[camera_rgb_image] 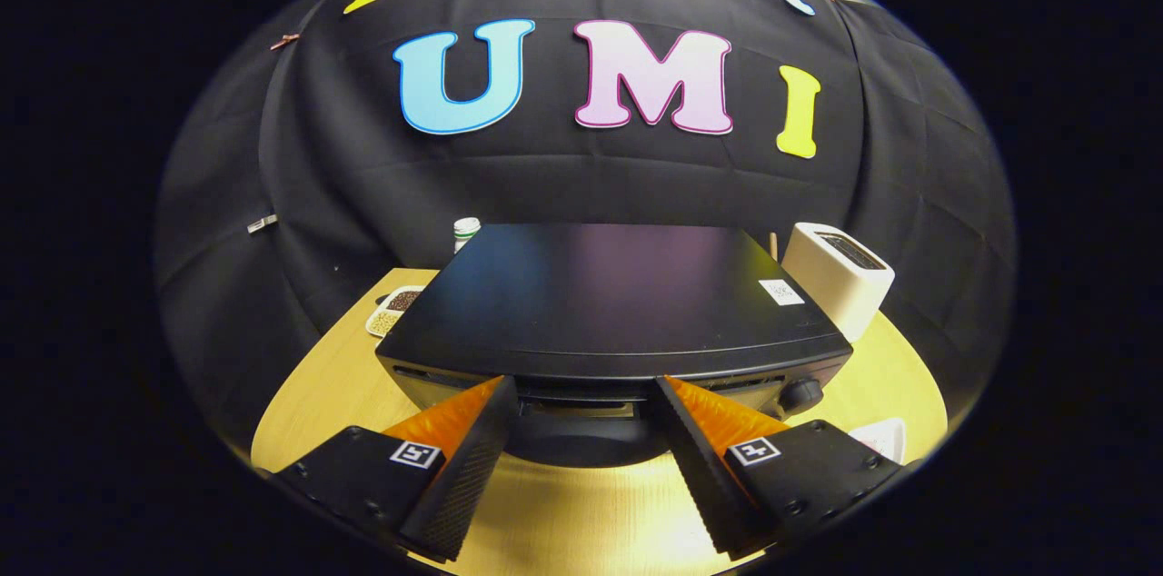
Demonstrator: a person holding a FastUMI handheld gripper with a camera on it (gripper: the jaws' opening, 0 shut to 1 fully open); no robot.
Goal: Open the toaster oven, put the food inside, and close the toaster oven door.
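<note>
A black toaster oven (609,294) stands on the wooden table (563,512), seen from above its front edge. Its flat top fills the middle, and its front face with a round knob (803,393) curves down toward me. The gripper (581,390) is open, its two fingertips spread wide right at the oven's upper front, on either side of the door's top part. Nothing is held between the fingers. Whether the tips touch the oven I cannot tell. The door looks closed.
A white pop-up toaster (840,272) stands to the oven's right rear. Left of the oven lies a small divided dish (392,308) with grains, and a white bottle (466,232) stands behind it. A white object (883,438) lies by the right finger.
</note>
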